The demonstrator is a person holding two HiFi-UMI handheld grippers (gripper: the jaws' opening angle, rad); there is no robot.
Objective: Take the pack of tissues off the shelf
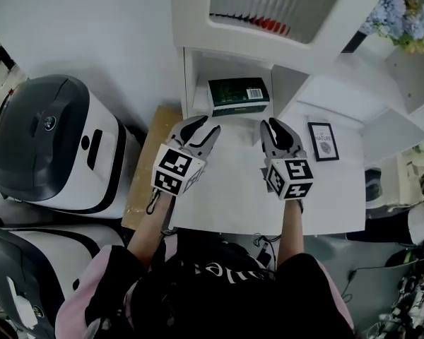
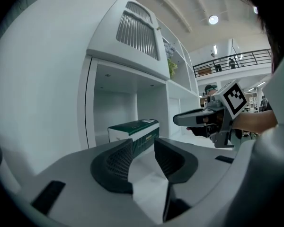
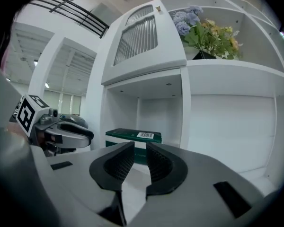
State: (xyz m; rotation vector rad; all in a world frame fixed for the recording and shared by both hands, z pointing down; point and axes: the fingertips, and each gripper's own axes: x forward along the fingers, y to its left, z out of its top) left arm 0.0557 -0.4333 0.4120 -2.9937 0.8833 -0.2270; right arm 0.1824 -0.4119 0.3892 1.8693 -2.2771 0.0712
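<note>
The pack of tissues (image 1: 239, 94), a dark green box with a white barcode label, lies in the low open cubby of the white shelf (image 1: 192, 83). It also appears ahead of the jaws in the left gripper view (image 2: 135, 131) and the right gripper view (image 3: 132, 140). My left gripper (image 1: 203, 127) (image 2: 143, 144) hovers over the white tabletop just short of the cubby, jaws apart with nothing between them. My right gripper (image 1: 274, 127) (image 3: 140, 148) is level with it on the right, shut and empty. Neither touches the pack.
A framed print (image 1: 324, 141) lies on the white table (image 1: 233, 196) right of my right gripper. Blue flowers (image 1: 399, 16) stand on an upper shelf. Two white-and-black machines (image 1: 49, 143) and a wooden board (image 1: 150, 164) sit at the left.
</note>
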